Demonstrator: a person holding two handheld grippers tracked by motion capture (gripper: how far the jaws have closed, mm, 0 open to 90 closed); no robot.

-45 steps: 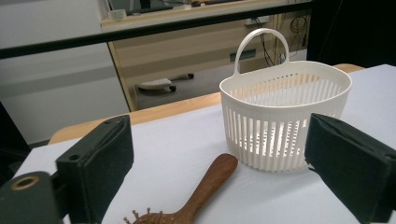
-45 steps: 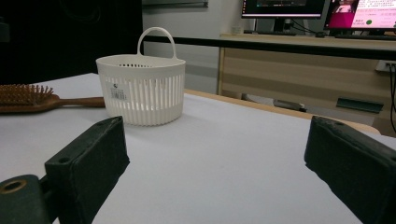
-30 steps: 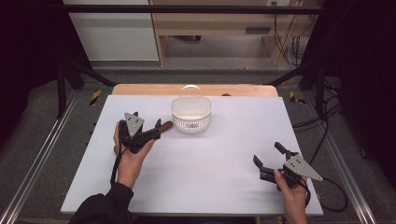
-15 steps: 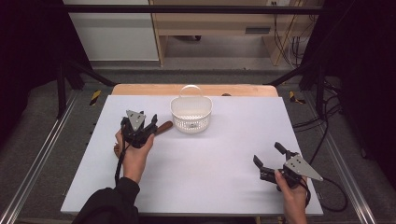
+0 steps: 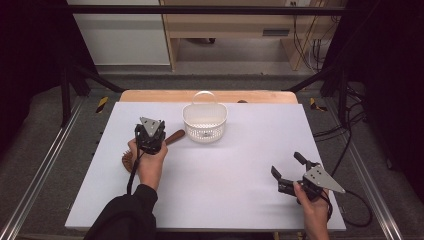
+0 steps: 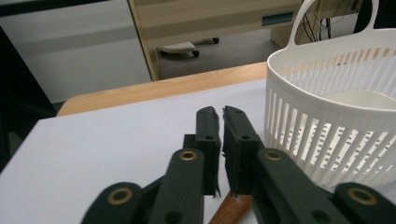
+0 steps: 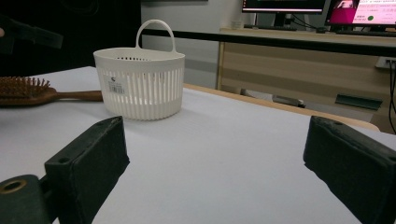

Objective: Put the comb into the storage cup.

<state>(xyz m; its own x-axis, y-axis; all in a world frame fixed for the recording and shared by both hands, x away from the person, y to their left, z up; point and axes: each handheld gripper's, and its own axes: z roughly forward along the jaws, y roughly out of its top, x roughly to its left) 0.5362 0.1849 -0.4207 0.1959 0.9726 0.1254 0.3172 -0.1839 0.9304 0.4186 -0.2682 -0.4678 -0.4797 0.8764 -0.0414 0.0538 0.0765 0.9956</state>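
left gripper (image 5: 150, 136): over the wooden hairbrush (image 5: 131, 157), held off the table (image 5: 240, 165) in the left hand (image 5: 149, 162); grey plate on top, cable trailing down along the sleeve
left jaws: pressed nearly together, thin slit between the pads, nothing seen gripped between the tips in the left gripper view
hairbrush: flat on the table, bristles up; brown handle (image 6: 229, 211) passing just under the left jaws, handle end pointing toward the basket; bristle head on the near-left side of the left jaws, partly hidden by the hand; contact between jaws and handle: cannot tell
basket (image 5: 204, 121): white, slatted, upright, loop handle up; just beyond and to the right of the left jaws (image 6: 336, 116), close to the handle end of the brush; inside looks empty in the high view
table: white sheet over a wooden top, wood edge showing at the far side beyond both sets of jaws
right gripper (image 5: 290, 172): near right corner of the table, in the right hand (image 5: 312, 200), well apart from basket and brush
right jaws: spread wide, nothing between them; pointed toward the basket (image 7: 140, 84), brush (image 7: 32, 91) farther left of it in the right gripper view
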